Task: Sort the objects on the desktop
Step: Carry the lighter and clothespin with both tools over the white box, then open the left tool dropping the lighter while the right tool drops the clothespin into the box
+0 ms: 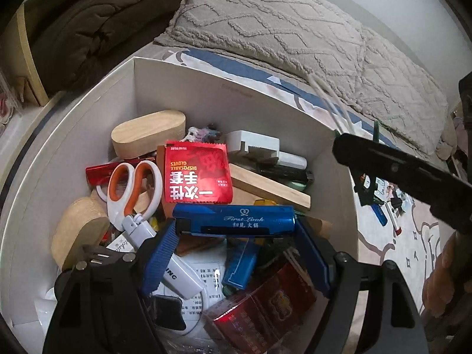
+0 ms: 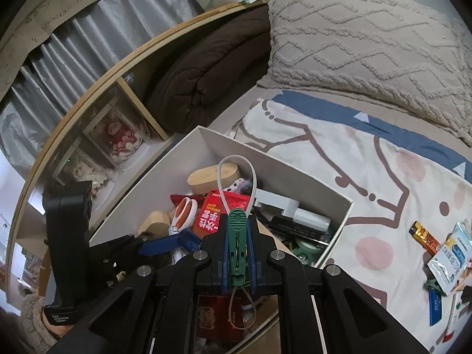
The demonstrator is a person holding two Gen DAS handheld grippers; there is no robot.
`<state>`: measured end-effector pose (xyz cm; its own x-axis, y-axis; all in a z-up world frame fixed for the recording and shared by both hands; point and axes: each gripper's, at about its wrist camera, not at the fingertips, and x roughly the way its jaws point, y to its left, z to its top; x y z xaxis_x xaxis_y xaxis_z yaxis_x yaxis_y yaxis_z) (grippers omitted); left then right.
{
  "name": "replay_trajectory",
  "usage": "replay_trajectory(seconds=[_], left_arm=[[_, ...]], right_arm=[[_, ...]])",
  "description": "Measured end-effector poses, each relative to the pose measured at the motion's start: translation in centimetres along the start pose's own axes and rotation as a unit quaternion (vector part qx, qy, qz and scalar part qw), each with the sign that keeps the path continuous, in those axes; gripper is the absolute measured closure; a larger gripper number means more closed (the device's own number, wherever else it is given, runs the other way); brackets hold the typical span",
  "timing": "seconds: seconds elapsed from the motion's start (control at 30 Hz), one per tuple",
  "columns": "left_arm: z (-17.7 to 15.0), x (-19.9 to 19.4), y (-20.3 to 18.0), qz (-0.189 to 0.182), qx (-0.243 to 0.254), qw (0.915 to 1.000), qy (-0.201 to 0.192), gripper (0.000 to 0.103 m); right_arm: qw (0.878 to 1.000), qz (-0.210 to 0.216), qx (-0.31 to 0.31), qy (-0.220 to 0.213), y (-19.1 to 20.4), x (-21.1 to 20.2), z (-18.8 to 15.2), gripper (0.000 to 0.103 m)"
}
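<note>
A white box (image 1: 88, 112) on the bed holds many small objects: orange-handled scissors (image 1: 132, 194), a red glove packet (image 1: 196, 175), wooden blocks, red cartons. My left gripper (image 1: 236, 230) is over the box, its blue fingers spread around a blue lighter-like bar (image 1: 236, 219) that lies across their tips; touching or not is unclear. My right gripper (image 2: 237, 236) is shut on a green clip (image 2: 237, 236) with a white cord loop (image 2: 236, 177), held above the box (image 2: 295, 183). The right gripper shows as a black bar in the left wrist view (image 1: 398, 174).
A grey textured pillow (image 1: 280, 20) and a brown folded quilt (image 1: 88, 20) lie behind the box. Loose items lie on the patterned bedsheet at right: a snack bar (image 2: 424, 236), a blue-white packet (image 2: 454, 256), pens (image 1: 393, 218). A wooden shelf (image 2: 118, 112) stands at left.
</note>
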<state>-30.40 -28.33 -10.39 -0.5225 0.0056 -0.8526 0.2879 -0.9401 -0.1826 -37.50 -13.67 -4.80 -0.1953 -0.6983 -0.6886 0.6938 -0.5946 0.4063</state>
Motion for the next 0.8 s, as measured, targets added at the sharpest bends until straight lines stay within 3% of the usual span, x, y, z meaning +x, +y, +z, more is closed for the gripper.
replay_trajectory(seconds=[0.27,0.8], left_arm=[[0.0,0.2,-0.1,0.012,0.0,0.9999,0.001,0.023],[-0.9,-3.0,0.3,0.021,0.034,0.9986,-0.036,0.023]], right_arm=[[1.0,-0.005,-0.021,0.006,1.1,0.2,0.9,0.092],[0.999,-0.022,-0.005,0.042,1.0,2.4,0.7,0.092]])
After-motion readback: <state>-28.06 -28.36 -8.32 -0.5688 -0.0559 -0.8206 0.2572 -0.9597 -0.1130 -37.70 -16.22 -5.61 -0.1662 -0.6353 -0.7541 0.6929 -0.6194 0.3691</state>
